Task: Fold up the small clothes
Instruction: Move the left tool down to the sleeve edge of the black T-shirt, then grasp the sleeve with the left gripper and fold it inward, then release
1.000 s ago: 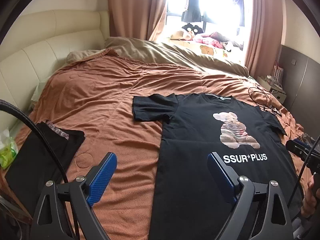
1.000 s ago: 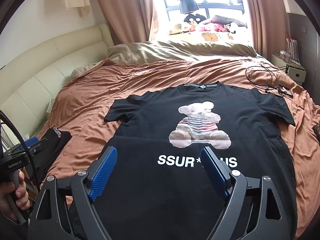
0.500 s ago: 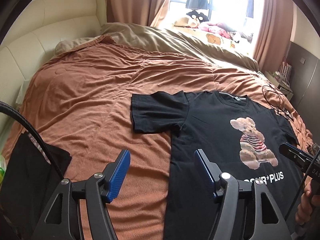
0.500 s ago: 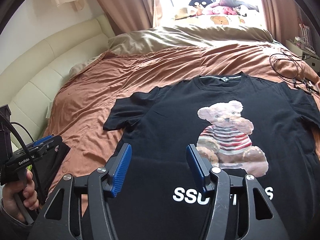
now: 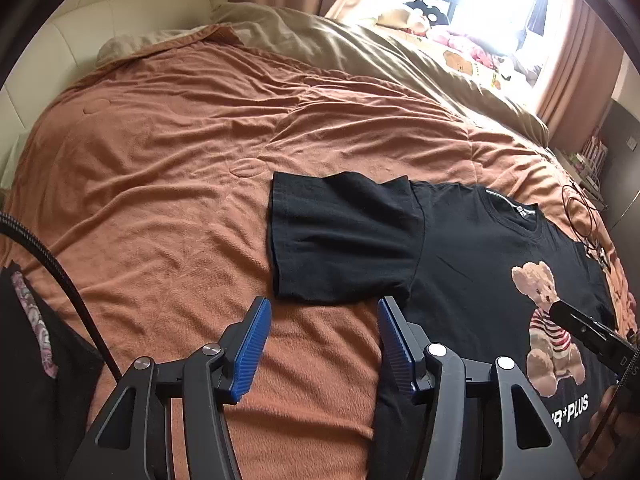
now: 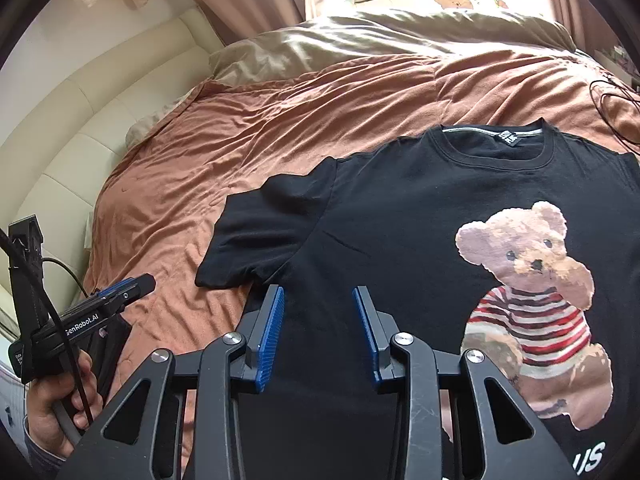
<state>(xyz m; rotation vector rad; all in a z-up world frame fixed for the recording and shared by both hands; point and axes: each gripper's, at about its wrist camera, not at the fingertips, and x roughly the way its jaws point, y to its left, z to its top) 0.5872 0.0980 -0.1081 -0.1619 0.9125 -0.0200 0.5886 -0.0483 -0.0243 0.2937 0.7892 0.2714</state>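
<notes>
Jaws narrower than before, empty, T-shirt (image 6: 420, 208) sleeve (image 5: 340, 240) nearer — flat

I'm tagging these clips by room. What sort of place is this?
A bedroom, most likely: a wide bed with a rust-brown blanket, a cream padded headboard, and curtains at a bright window. A black T-shirt lies spread on the bed.

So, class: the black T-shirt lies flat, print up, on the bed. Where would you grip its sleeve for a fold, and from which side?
Grip the sleeve of the T-shirt at its hemmed cuff, coming from the bare brown blanket side. That free edge lies flat and reachable there.
</notes>
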